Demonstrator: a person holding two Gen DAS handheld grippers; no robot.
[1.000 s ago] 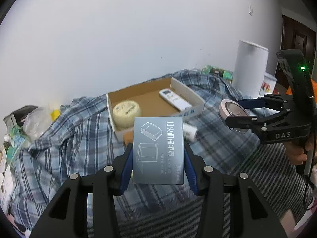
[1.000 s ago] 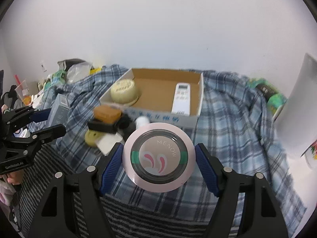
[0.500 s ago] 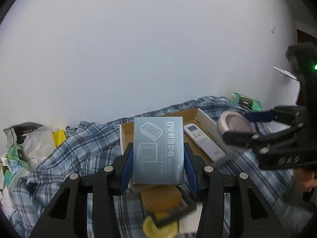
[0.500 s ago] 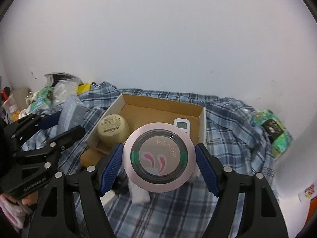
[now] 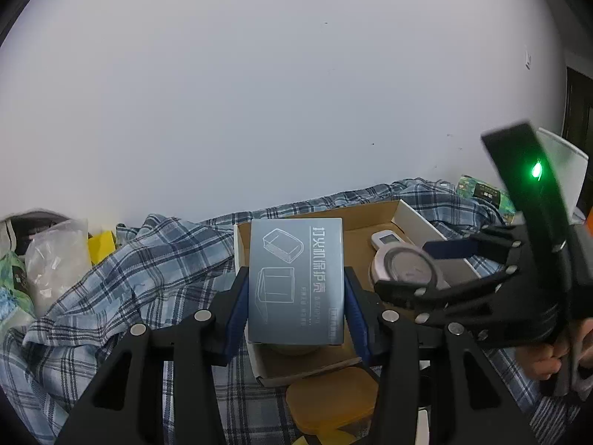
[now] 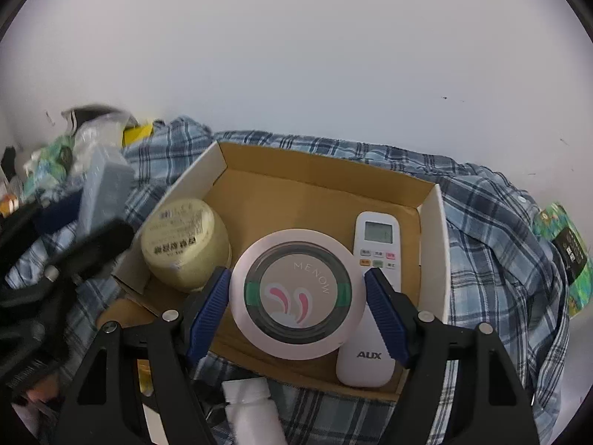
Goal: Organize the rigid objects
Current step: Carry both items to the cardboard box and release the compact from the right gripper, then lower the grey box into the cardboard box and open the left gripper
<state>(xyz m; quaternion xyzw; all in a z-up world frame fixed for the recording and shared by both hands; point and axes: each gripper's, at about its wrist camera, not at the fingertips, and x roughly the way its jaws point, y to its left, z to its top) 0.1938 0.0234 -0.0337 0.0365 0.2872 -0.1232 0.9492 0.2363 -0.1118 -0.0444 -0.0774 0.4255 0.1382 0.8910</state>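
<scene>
The left gripper (image 5: 295,298) is clamping a grey carton (image 5: 296,278) upright between its blue pads, tilted downward and hanging over the near left part of the open cardboard box (image 6: 431,244). The right gripper (image 6: 296,298) is pinching a round pink compact (image 6: 296,298) by its rim, its face turned to the camera, and is pointing steeply down over the middle of the same box. A hand (image 5: 548,361) is gripping the right tool's handle at the frame's edge.

Inside the box, a cream jar (image 6: 185,244) is sitting against the left wall and a white remote (image 6: 374,296) is lying along the right wall, leaving bare brown floor between and behind them. The box is resting on a plaid cloth (image 6: 493,259). An orange case (image 5: 331,400) is lying just outside the near wall, and a white bottle (image 6: 252,408) is lying nearby.
</scene>
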